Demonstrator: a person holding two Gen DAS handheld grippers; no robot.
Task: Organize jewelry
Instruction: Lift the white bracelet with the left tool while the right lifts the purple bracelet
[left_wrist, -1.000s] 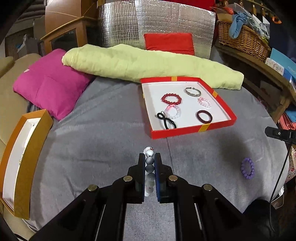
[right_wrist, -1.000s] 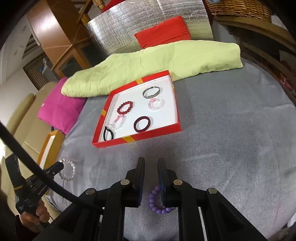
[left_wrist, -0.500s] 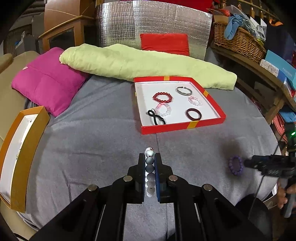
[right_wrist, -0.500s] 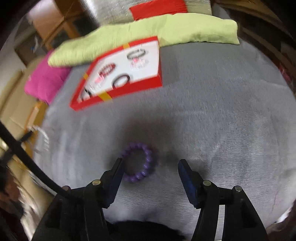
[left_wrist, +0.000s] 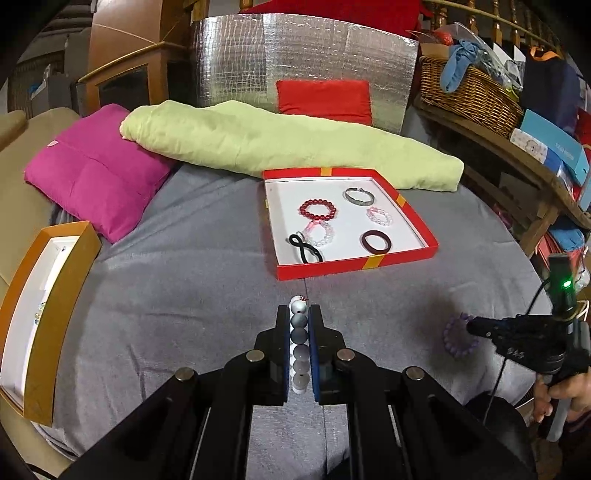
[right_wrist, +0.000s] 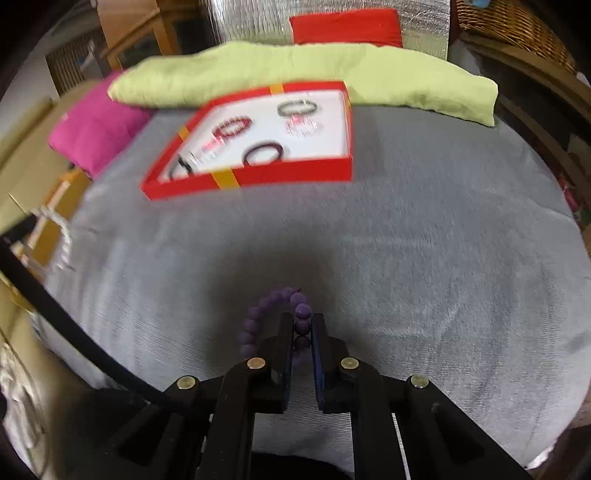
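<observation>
My left gripper (left_wrist: 299, 310) is shut on a grey and white bead bracelet (left_wrist: 298, 332), which stands edge-on between the pads over the grey cloth. My right gripper (right_wrist: 302, 321) has its jaws closing tight on a purple bead bracelet (right_wrist: 255, 321). A few beads are pinched between the pads and the rest of the loop hangs out to the left. The left wrist view shows that gripper (left_wrist: 472, 328) at the purple bracelet (left_wrist: 456, 338) on the right. The red tray (left_wrist: 354, 264) ahead holds several bracelets and hair ties.
An orange box (left_wrist: 55, 321) with a white inside lies at the left edge. A green pillow (left_wrist: 288, 144) and a magenta cushion (left_wrist: 92, 177) lie behind the tray. A wooden shelf with a wicker basket (left_wrist: 472, 96) stands at the right. A hand (left_wrist: 561, 391) holds the right gripper.
The right gripper opened wide over the purple bracelet, dropped to it and closed on its beads. The left gripper kept its hold on the grey-white bracelet and barely moved.
</observation>
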